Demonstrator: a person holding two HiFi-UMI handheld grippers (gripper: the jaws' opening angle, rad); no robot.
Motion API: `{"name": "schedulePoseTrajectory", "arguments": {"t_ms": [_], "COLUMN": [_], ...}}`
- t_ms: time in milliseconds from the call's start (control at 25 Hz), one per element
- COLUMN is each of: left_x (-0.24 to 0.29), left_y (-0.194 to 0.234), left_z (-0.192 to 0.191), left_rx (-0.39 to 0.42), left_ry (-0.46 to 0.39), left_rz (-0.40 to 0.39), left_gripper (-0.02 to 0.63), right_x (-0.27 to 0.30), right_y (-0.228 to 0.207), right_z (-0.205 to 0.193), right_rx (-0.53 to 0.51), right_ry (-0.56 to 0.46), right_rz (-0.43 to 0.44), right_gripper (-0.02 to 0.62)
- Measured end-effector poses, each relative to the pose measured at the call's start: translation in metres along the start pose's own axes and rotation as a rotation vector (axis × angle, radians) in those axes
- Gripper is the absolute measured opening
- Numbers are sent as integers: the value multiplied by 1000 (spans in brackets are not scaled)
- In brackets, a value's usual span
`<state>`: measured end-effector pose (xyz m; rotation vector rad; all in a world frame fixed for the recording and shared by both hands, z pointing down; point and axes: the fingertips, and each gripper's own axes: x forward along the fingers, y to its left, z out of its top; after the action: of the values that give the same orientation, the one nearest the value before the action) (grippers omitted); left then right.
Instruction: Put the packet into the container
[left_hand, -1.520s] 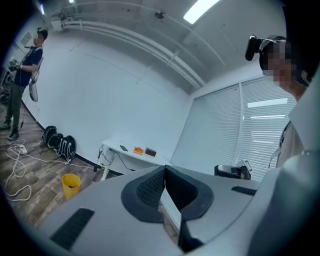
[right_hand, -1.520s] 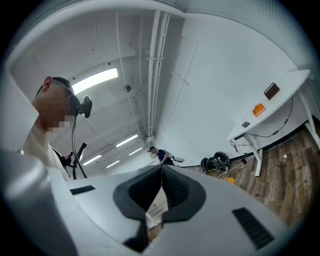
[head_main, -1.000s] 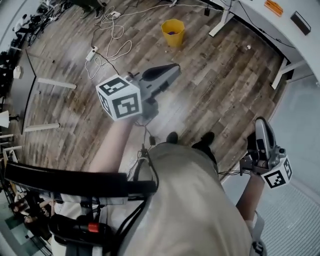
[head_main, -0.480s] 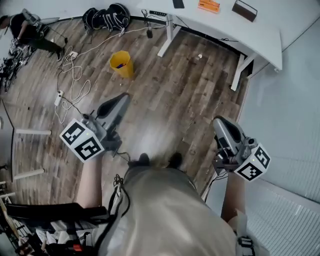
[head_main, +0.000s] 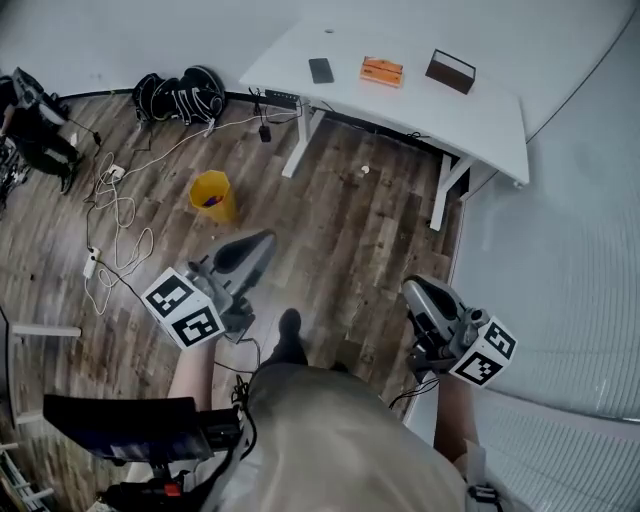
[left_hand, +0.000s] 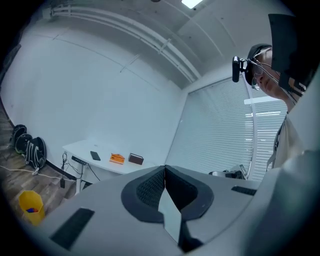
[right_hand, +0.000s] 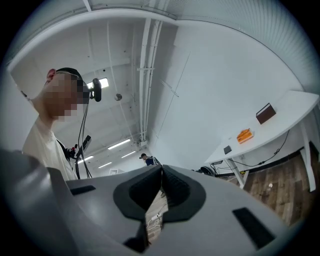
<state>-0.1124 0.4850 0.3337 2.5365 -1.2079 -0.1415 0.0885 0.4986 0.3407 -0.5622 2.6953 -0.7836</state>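
Left gripper (head_main: 263, 242): jaws pressed together on nothing, held above the wooden floor (head_main: 350, 230).
Right gripper (head_main: 414, 291): jaws likewise pressed together, empty, at near right.
Packet (head_main: 382, 71): orange, lying on the far white table (head_main: 400, 112), between a dark phone (head_main: 321, 70) and the brown container (head_main: 450, 71), touching neither.
Bin (head_main: 213, 195): yellow, on the floor at left.

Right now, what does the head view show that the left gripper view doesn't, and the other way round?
Only the head view: the right gripper and the person's shoe on the wooden floor. Only the left gripper view: the ceiling pipes, the head-mounted camera, and the left gripper seen close up, its jaws together on nothing. Both: the white table carrying the phone, orange packet and brown container, plus the yellow bin.
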Motion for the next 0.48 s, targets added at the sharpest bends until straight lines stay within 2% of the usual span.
{"name": "schedulePoseTrajectory", "arguments": {"t_ms": [280,480], "left_x": [5,0], "left_y": [81,136], "left_z": [34,46], "left_rx": [18,-37], "left_ry": [22,28], "left_rz": [-104,-121], "left_gripper": [9,9], "right_x": [106,169], "right_y": [-1,1], "right_z": [-4,-12], "right_rx": [-9,16], "right_ry": [22,48], "right_rz": [-27,-37], "right_gripper": [17,17]}}
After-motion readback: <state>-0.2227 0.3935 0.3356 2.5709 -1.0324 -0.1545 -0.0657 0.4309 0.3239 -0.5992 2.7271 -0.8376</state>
